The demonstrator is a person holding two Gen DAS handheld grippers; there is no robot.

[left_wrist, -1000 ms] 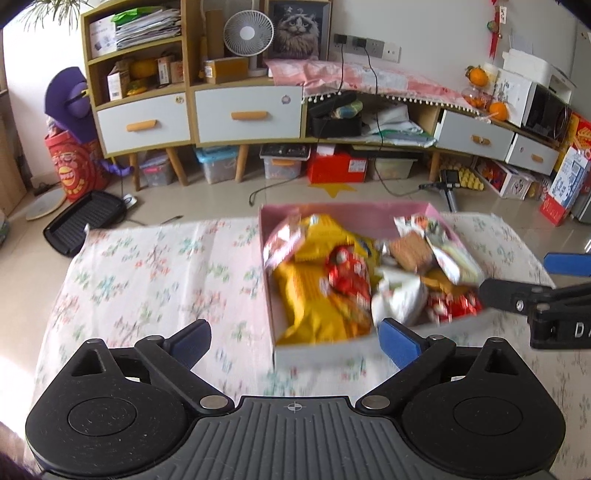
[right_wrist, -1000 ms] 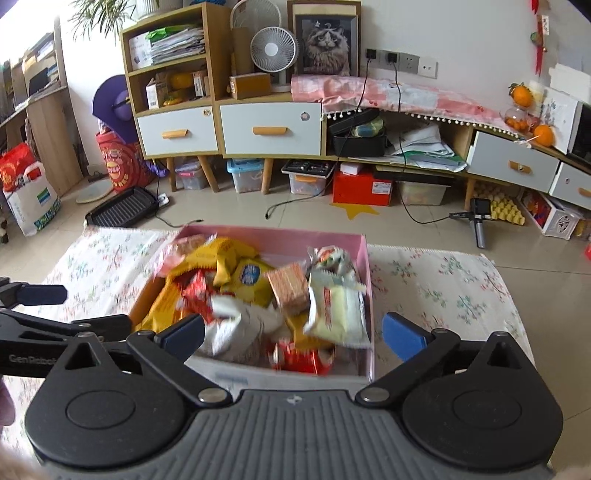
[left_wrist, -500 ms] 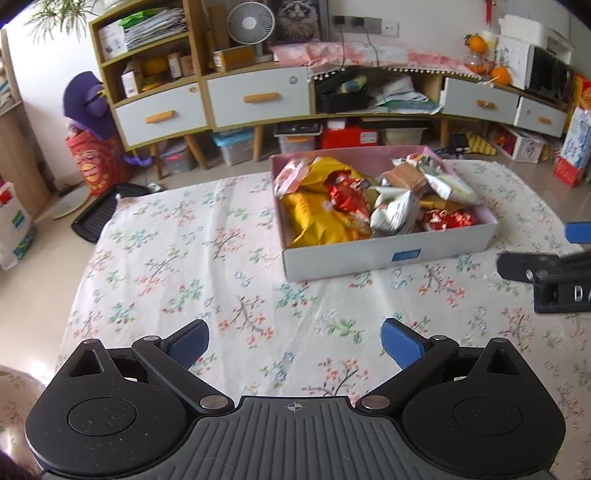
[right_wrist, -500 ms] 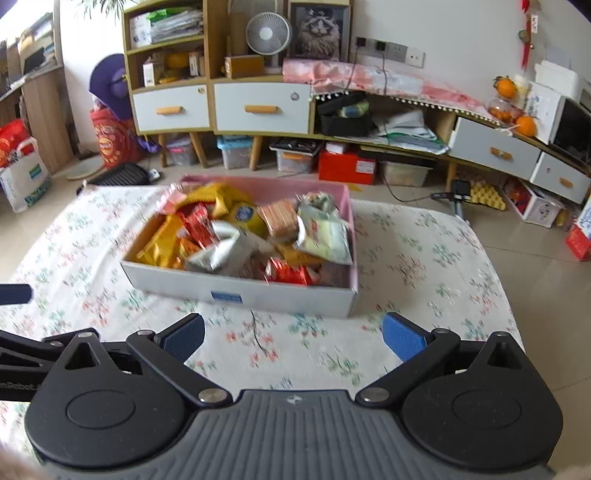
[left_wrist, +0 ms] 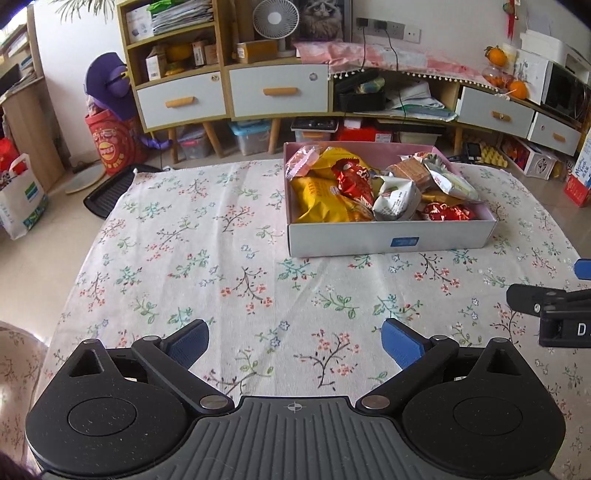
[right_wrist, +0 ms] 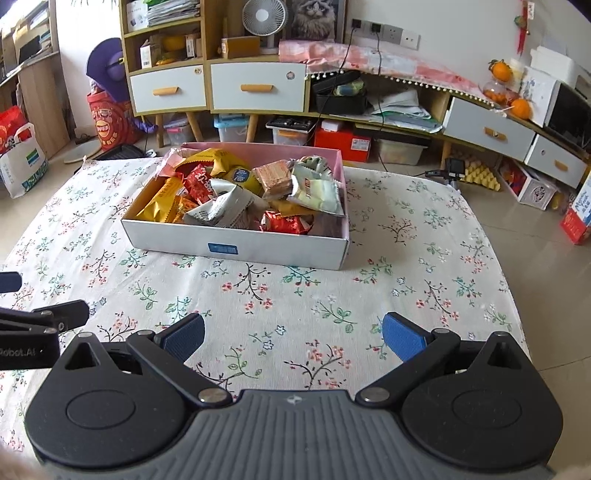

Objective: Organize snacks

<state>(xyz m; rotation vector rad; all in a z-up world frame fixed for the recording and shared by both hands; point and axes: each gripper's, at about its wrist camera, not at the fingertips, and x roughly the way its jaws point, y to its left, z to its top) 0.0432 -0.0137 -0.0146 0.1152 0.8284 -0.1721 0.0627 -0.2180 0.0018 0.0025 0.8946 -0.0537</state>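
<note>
A white box with a pink inside (left_wrist: 388, 240) (right_wrist: 236, 247) stands at the far side of the table, filled with several snack packets: yellow bags (left_wrist: 321, 195), a red packet (left_wrist: 354, 181), a white packet (right_wrist: 218, 208), a wafer pack (right_wrist: 273, 177). My left gripper (left_wrist: 295, 339) is open and empty, held over the cloth well in front of the box. My right gripper (right_wrist: 293, 338) is open and empty, also in front of the box. Each gripper shows at the edge of the other's view.
The table wears a floral cloth (left_wrist: 184, 258). Behind it stand low cabinets with drawers (left_wrist: 277, 92), a fan (left_wrist: 271, 18), storage bins on the floor (left_wrist: 251, 136) and a black grill pan (left_wrist: 107, 192) at the left.
Both grippers have pulled back from the box toward the near side of the table and risen. The box now looks smaller and farther away.
</note>
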